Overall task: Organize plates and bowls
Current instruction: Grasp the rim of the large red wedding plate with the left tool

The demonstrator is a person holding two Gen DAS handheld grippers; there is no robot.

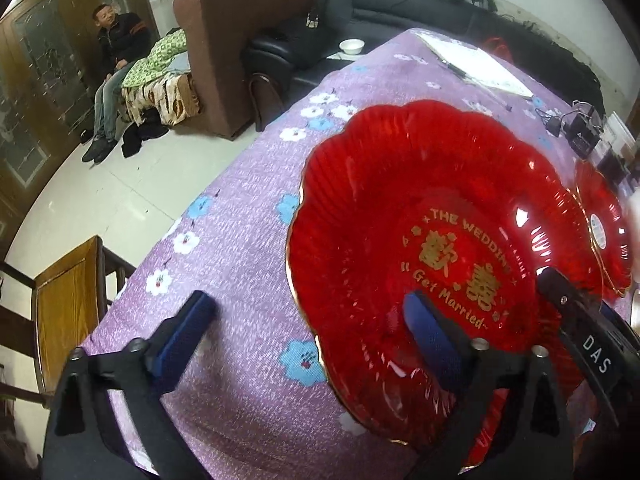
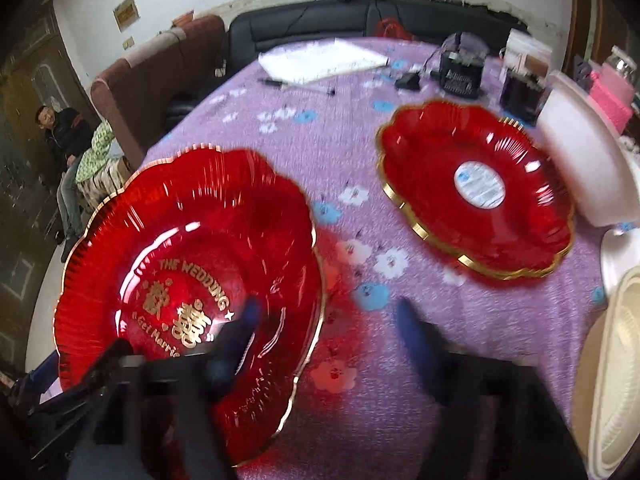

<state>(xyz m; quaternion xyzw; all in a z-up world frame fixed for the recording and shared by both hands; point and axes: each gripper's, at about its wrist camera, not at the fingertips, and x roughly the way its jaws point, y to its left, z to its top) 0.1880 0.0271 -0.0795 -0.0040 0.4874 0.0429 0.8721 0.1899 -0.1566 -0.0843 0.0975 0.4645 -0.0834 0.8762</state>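
Blue-padded fingers of the left gripper (image 1: 308, 320) stand wide apart astride the near rim of the big red plate (image 1: 420, 208), not pressing it. That plate, lettered in gold, lies on the purple flowered tablecloth (image 1: 240, 208). Over its right edge the right gripper (image 2: 326, 324) is blurred, jaws apart with one finger above the plate. A second red plate (image 2: 476, 188) sits well apart beside white bowls (image 2: 588, 176).

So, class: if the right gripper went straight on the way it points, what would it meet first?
Probably the purple tablecloth: the right gripper straddles the wedding plate's near rim, one finger over the plate, though blur hides depth.
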